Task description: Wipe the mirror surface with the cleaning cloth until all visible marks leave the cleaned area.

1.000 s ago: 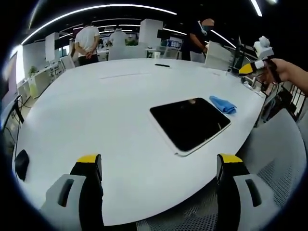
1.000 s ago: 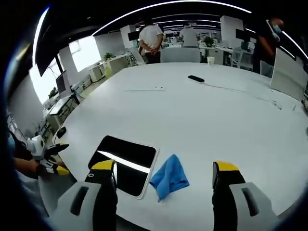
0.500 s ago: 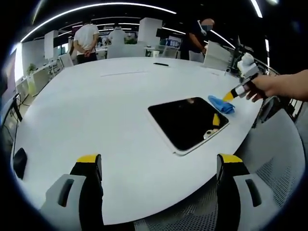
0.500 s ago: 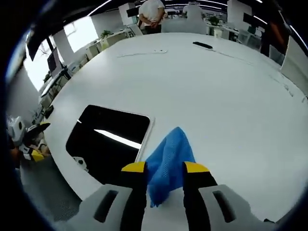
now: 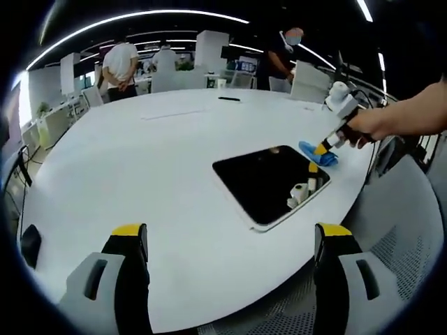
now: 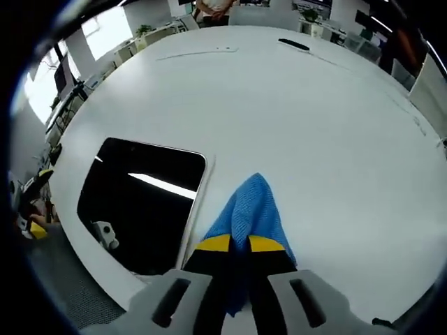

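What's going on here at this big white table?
A person is getting set to wipe a mirror lying flat near the edge of the white table. The right hand-held gripper has its jaws closed on a blue cleaning cloth, which sits on the table just beside the mirror, not on the glass. The left hand-held gripper is held open, short of the table edge. No wiping has begun.

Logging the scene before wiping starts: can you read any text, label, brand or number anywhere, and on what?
None readable: no text shows on the mirror, the blue cloth or the white table.
Distant screens in the left gripper view: too small and blurred to read.
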{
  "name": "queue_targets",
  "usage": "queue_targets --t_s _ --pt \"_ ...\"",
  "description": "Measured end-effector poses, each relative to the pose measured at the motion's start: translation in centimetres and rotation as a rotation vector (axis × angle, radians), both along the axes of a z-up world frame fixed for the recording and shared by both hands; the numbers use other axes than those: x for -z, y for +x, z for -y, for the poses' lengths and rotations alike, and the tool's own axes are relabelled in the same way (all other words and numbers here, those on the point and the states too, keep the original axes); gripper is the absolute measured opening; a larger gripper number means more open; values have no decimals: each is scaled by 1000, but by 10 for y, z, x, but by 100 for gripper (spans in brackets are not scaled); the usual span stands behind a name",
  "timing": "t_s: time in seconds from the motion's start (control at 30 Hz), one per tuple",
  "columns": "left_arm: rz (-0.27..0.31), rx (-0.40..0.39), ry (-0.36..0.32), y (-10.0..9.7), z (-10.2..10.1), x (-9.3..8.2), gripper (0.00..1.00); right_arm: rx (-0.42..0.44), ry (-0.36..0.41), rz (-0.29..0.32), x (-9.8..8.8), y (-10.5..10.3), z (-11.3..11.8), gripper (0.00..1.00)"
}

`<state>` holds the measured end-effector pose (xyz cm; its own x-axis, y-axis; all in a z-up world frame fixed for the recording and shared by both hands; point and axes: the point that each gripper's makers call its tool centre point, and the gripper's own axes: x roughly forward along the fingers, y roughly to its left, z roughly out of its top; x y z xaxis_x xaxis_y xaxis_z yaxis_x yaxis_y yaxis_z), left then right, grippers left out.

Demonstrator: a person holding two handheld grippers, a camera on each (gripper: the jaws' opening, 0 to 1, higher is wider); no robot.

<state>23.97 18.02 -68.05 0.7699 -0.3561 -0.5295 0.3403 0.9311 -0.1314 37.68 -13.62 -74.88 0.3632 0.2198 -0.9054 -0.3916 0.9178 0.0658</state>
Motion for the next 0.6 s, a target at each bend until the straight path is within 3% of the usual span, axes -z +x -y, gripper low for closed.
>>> queue_targets --t_s 0.17,0.27,0.3,0.47,0.6 --pt "-29 -3 0 -3 1 3 99 30 41 -36 0 -1 0 1" --pt "-29 15 11 -4 3 4 99 120 82 -88 0 -2 0 1" --pt "-29 19 0 -4 5 4 99 82 79 -80 0 -1 1 1" --pt "-11 31 7 -3 5 4 99 90 115 -124 0 0 2 0" --pt "-9 21 7 -3 4 3 98 80 115 -89 -13 14 1 0"
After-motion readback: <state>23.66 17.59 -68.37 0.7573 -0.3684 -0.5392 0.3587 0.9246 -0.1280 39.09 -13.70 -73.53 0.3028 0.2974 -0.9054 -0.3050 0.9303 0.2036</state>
